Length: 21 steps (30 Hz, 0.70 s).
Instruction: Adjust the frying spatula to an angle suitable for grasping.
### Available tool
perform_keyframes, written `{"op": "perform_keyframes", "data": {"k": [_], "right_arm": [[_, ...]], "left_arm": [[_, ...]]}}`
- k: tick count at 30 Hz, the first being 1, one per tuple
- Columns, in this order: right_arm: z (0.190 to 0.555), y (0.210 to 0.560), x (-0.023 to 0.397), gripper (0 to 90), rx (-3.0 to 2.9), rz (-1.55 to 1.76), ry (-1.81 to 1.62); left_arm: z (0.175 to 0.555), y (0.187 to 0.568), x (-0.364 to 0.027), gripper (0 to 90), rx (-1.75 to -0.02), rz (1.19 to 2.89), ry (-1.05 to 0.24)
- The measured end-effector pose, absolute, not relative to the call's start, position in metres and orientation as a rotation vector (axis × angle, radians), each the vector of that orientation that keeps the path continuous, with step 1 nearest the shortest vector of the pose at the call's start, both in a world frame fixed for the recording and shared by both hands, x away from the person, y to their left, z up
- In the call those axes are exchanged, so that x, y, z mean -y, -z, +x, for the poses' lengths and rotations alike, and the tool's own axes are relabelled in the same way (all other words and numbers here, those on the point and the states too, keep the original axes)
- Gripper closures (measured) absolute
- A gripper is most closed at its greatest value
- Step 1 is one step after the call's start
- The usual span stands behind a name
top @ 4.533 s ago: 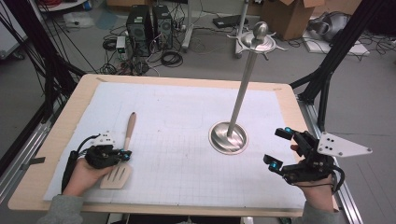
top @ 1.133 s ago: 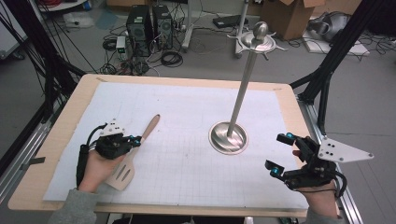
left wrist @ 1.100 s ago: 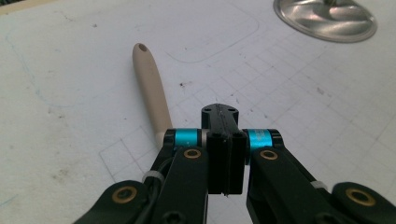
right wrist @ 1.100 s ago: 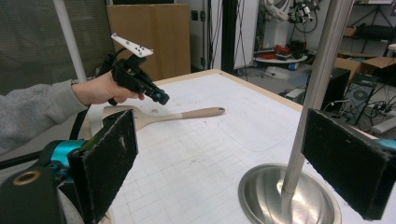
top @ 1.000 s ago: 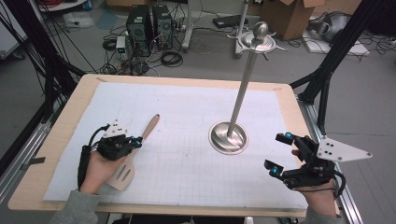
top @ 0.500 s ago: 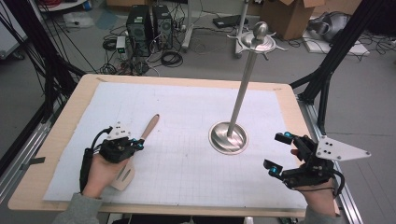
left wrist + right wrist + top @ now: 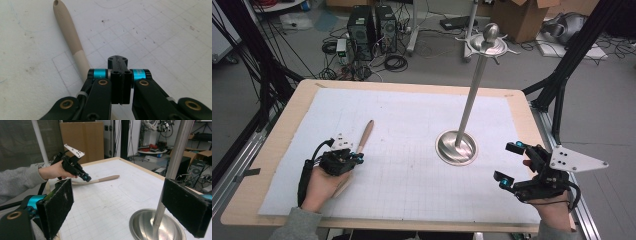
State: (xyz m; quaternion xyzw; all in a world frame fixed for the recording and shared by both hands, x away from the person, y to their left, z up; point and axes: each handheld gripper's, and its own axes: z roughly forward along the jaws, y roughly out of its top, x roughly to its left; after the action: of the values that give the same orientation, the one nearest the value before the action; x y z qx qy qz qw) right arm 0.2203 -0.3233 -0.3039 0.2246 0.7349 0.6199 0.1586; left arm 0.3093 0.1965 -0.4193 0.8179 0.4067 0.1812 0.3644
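A pale wooden spatula [image 7: 365, 136] lies on the white grid mat, its handle [image 7: 69, 37] pointing away and to the right. Part of its blade is hidden under the person's left hand. My left gripper [image 7: 357, 157] hovers over the spatula's middle, jaws shut flat on each other with nothing between them [image 7: 120, 72]; the handle runs past on their left. From the right gripper view, the left gripper [image 7: 86, 178] tilts down just above the spatula [image 7: 105, 179]. My right gripper [image 7: 509, 162] rests at the near right, open and empty [image 7: 122, 207].
A tall metal stand with a round dish base [image 7: 456, 147] rises right of the mat's centre; its pole [image 7: 172, 167] stands just beyond my right jaws. The wooden table edge [image 7: 532, 125] runs close on the right. Cables and boxes lie on the floor behind.
Since the oldest frame the spatula's handle has swung rightward and the left hand shifted right over it. In the last second the left hand slid slightly nearer, covering the blade. The right gripper stayed still.
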Motion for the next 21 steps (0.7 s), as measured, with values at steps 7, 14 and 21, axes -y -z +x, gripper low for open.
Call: {"op": "perform_keyframes", "data": {"k": [7, 14, 21], "right_arm": [[0.222, 0.304, 0.322, 9.7, -2.105, 0.635, -1.769], [0.222, 0.304, 0.321, 9.7, -2.106, 0.628, -1.769], [0.221, 0.304, 0.321, 9.7, -2.111, 0.636, -1.768]], "left_arm": [[0.312, 0.423, -0.196, 89.8, -1.066, 2.152, -0.445], [0.313, 0.427, -0.198, 89.8, -1.082, 2.181, -0.441], [0.314, 0.43, -0.202, 89.8, -1.085, 2.184, -0.428]]}}
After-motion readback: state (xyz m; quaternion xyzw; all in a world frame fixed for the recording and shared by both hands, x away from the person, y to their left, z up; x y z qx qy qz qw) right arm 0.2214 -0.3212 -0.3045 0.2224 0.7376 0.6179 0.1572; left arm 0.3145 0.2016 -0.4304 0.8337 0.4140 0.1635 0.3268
